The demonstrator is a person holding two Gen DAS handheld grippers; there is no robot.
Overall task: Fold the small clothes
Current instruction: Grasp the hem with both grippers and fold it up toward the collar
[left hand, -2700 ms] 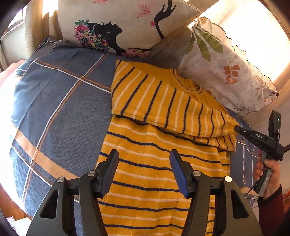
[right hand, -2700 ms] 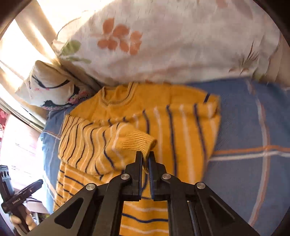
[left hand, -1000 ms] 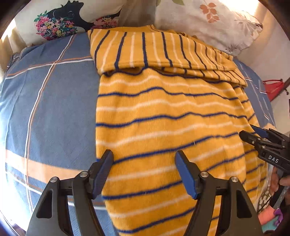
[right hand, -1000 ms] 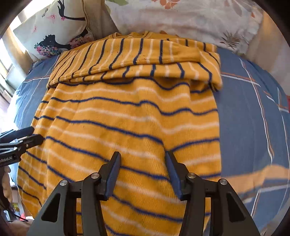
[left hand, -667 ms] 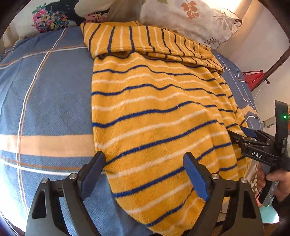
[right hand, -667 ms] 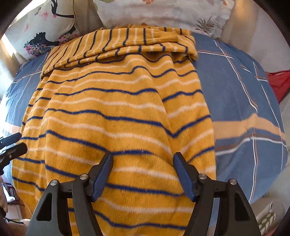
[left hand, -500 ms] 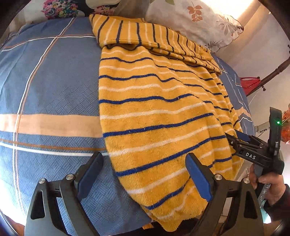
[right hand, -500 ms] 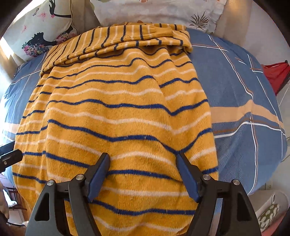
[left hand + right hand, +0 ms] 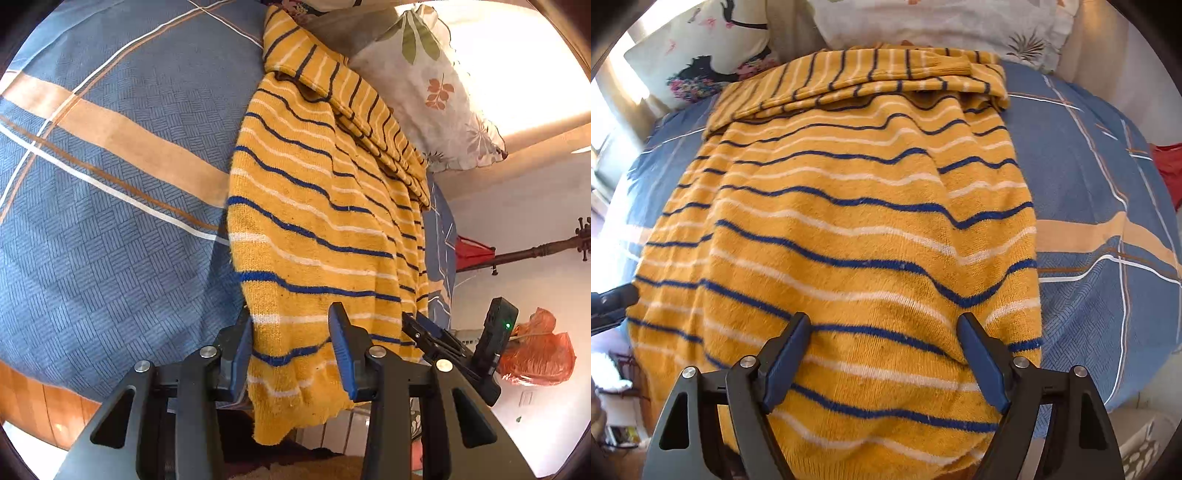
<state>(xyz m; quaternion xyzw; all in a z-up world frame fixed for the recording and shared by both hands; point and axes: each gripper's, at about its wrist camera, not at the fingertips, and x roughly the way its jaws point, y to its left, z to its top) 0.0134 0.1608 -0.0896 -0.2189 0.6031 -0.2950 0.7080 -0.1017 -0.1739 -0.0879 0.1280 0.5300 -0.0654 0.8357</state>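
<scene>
Sweater [image 9: 849, 236] first: one yellow sweater with blue and white stripes lies on the bed [image 9: 1108, 192], and its bottom edge hangs over the near side of the bed.

Closest to us, the right gripper [image 9: 882, 358] is wide, with nothing in it. It hovers over the bottom part of the sweater, at about 6 o'clock in the right view. The left gripper [image 9: 291, 350] is wide too. One blue pad is on each side of the sweater's left bottom corner, but the pads have not squeezed yet. In the left view the right gripper pokes in at about 4 o'clock.

A bit farther up, the stripes run across the sweater's body. Farther still, at 12 o'clock, the sleeves [image 9: 857, 79] are folded over the chest. Behind them are two pillows: one with leaves [image 9: 424, 92] and one with a dark picture of a lady [image 9: 698, 55].

What could go wrong? I think the next job is to grab the bottom edge and lift it up toward the sleeves. If one gripper pinches only the top layer, the back layer could stay behind and bunch up. If the two grippers lift unevenly, the fold could come out crooked. A hard tug could also pull the folded sleeves loose. The hanging edge could slip off the bed.

Count: one sweater, two grippers, two pillows, one bed.
</scene>
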